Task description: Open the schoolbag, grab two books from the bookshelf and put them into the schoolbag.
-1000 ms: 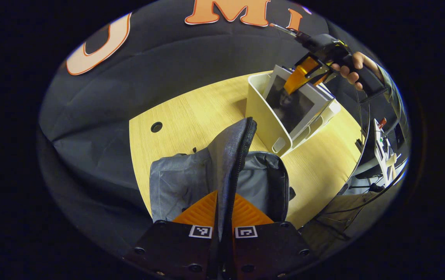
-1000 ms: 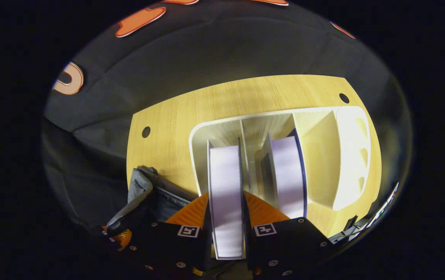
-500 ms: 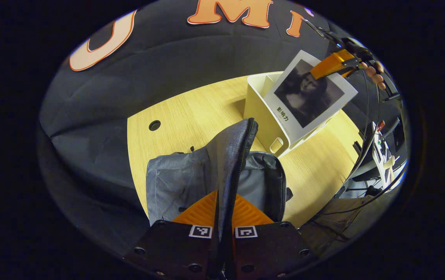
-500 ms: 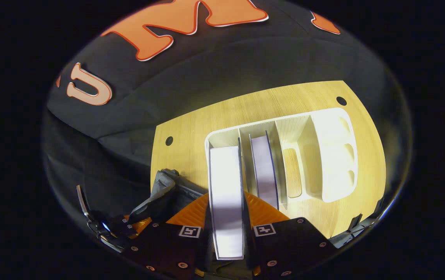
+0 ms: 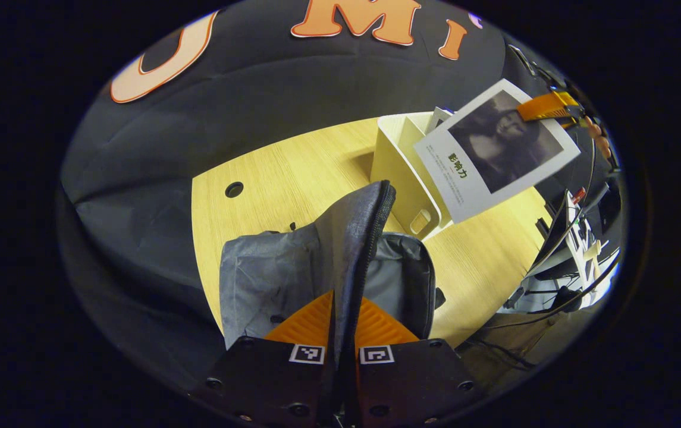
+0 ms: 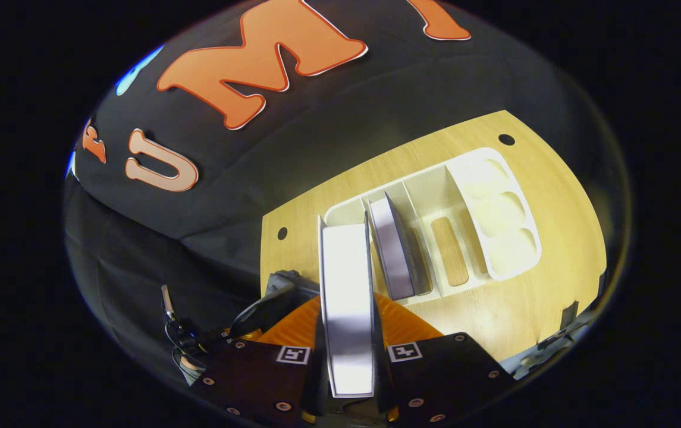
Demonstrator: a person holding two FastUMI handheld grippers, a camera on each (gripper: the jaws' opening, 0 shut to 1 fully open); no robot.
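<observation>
Jaws of the left gripper [image 5: 342,324] pinch the schoolbag [image 5: 328,267] flap; jaws of the right gripper [image 6: 346,333] squeeze a book [image 6: 346,297] above the bookshelf [image 6: 483,220].

Dim booth, bright tabletop, fisheye warp

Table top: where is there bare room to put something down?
Bare wood lies on the table between the schoolbag, the bookshelf and the cloth wall, and to the bag's right toward the table edge. It is crowded where the bag meets the bookshelf.
</observation>
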